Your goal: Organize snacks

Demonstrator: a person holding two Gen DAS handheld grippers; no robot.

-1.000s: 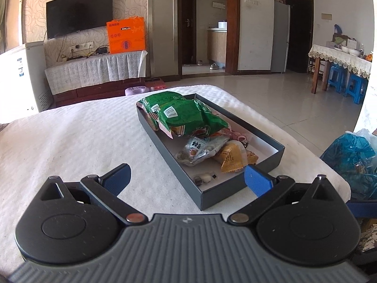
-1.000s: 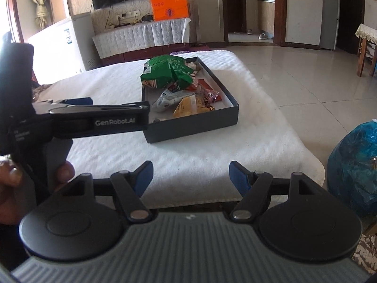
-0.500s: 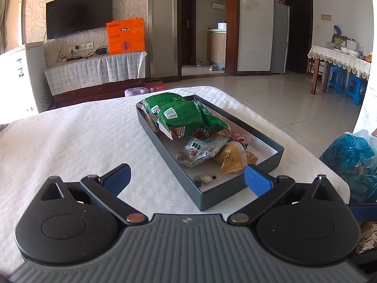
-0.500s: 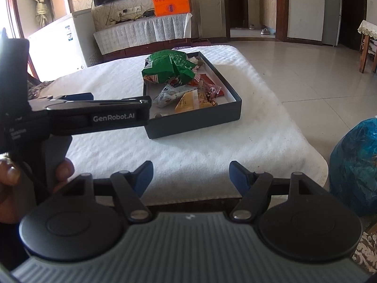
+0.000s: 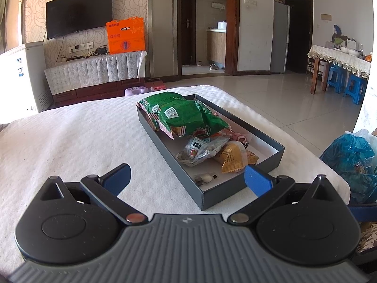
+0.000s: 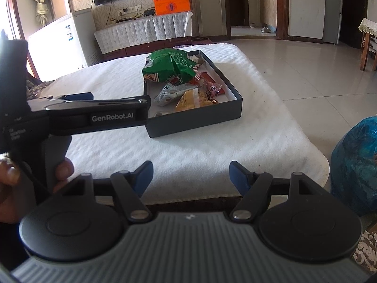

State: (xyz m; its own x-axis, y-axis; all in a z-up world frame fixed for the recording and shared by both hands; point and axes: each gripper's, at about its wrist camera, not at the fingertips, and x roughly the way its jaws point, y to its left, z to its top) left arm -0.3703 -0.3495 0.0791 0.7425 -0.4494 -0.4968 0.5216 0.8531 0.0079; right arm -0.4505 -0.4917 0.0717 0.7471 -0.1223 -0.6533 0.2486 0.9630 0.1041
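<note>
Two tongs are mine, both wide apart and empty. My left tongs (image 5: 187, 176) hang nearer the long dark grey cardboard box (image 5: 235, 191) of snack packets (image 5: 186, 115) on the white cloth counter (image 5: 82, 136). It stretches away ahead, slightly right. My right tongs (image 6: 190, 174) wait farther back.

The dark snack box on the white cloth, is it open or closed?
Open: the dark box has no lid, and the green bag and smaller packets show inside.

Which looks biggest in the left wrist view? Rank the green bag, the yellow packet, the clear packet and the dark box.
1. Dark box: holds all the others.
2. Green bag.
3. Clear packet and yellow packet: they look alike and overlap, so I won't rank them.
</note>
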